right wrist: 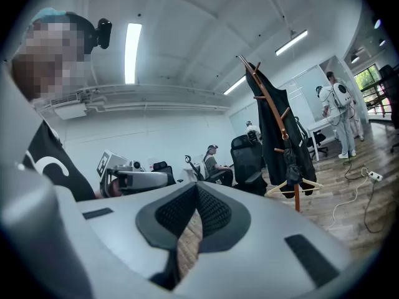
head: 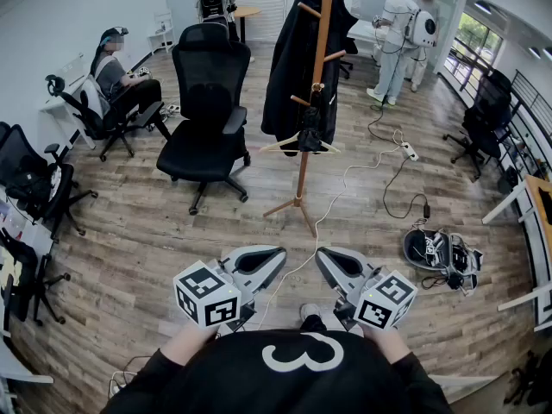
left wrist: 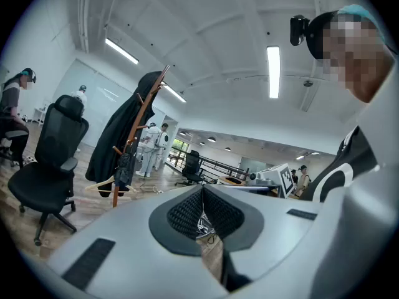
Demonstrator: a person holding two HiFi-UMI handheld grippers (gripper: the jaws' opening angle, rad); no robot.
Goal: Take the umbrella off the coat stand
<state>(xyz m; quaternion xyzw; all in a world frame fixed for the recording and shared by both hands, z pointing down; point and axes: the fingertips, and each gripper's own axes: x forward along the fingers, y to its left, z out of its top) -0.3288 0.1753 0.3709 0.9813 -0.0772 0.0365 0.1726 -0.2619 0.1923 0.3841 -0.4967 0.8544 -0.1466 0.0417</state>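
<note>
The coat stand (head: 301,166) stood on the floor (head: 164,231) dead ahead, well beyond the left hand-held gripper (head: 274,255) and the right hand-held gripper (head: 324,255), which sat side by side low in the head view. The umbrella (head: 313,115) hung from a peg midway down the pole, with a hanger (head: 274,143) at its lower end and a coat (head: 289,59) draped above. An office chair (head: 207,110) stood left of the stand. A bag (head: 440,253) lay on the floor off to the right.

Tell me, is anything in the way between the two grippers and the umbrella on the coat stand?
Nothing visible does. Between the left gripper, the right gripper and the folded black umbrella on the brown wooden coat stand lies only wooden floor with a thin white cable. The black office chair stands aside, left.
</note>
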